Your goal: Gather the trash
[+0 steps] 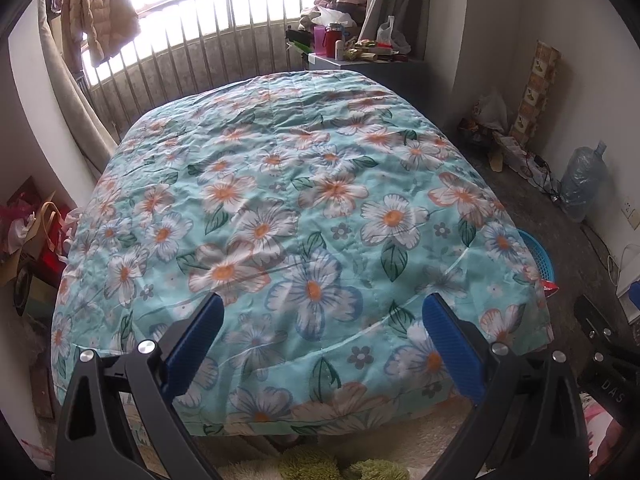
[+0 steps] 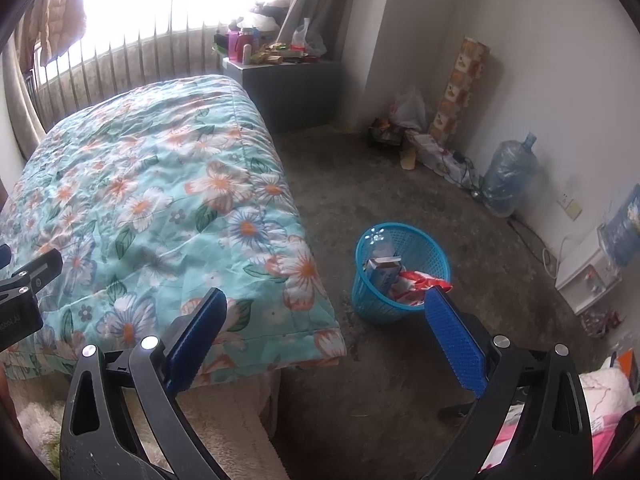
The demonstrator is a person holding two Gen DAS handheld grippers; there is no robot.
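Observation:
A blue plastic wastebasket [image 2: 400, 272] stands on the concrete floor just right of the bed's foot; inside it lie a blue-and-white carton [image 2: 382, 270] and a red-and-white wrapper [image 2: 420, 282]. My right gripper [image 2: 326, 308] hangs open and empty above the bed corner and the floor, its right finger near the basket's rim. In the left wrist view the basket [image 1: 540, 258] peeks out behind the quilt's right edge. My left gripper [image 1: 322, 312] is open and empty over the foot of the floral quilt [image 1: 288, 208]. No loose trash shows on the quilt.
A grey cabinet [image 2: 280, 92] crowded with bottles and packets stands by the barred window. Bags, boxes and a patterned tube [image 2: 460, 84] line the right wall, with a water jug [image 2: 508, 176] and a white appliance [image 2: 588, 272]. Bags pile up left of the bed [image 1: 28, 236].

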